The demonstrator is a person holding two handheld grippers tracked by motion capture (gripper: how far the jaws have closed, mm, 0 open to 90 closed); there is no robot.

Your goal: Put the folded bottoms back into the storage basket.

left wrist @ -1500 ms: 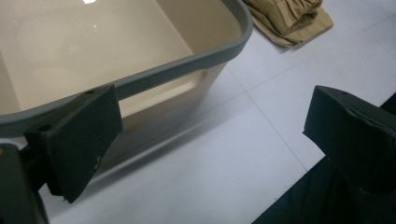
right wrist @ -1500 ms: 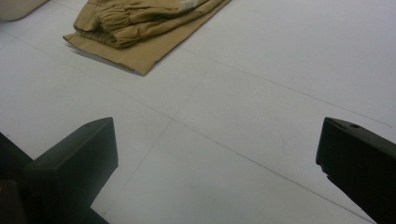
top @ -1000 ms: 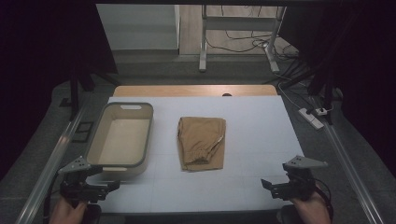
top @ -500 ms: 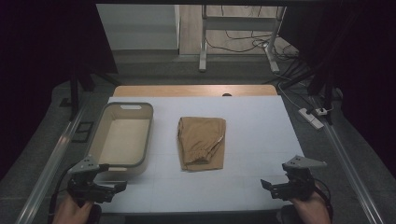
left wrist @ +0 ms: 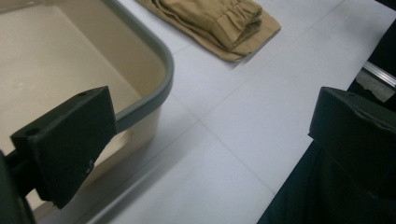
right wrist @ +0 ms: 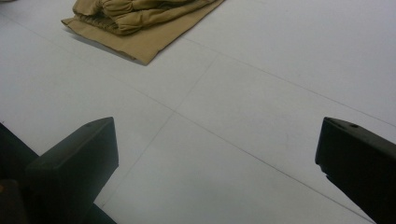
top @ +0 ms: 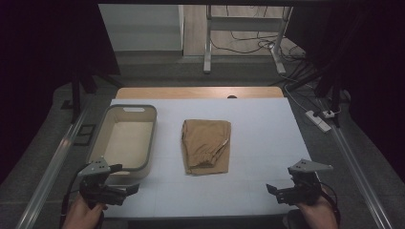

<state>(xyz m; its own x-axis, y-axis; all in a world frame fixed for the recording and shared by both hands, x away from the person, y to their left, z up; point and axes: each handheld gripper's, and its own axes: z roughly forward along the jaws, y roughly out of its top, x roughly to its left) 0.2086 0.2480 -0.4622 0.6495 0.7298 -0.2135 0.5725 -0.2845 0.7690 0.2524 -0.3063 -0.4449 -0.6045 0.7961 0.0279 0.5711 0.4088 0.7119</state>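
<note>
Left gripper [top: 125, 191] & right gripper [top: 276, 189]: both wide open, holding nothing. I see folded tan pants [top: 206, 144] mid-table, at 1 o'clock from left, 11 from right; long side runs 12-to-6. Beige bin [top: 126, 109] sits just left.

At frame centre, the folded tan garment [top: 206, 145] is soft matt cloth. Left of it, the beige bin [top: 125, 143] looks like smooth plastic, grey-rimmed. The white worktop [top: 267, 138] is matt, and both grippers' black jaws look dull.

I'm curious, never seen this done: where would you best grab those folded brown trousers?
Probably the folded brown trousers by their near end, where the bunched waistband stacks thick, coming from the person's side. Both tools, left and right, are open and face it.
</note>
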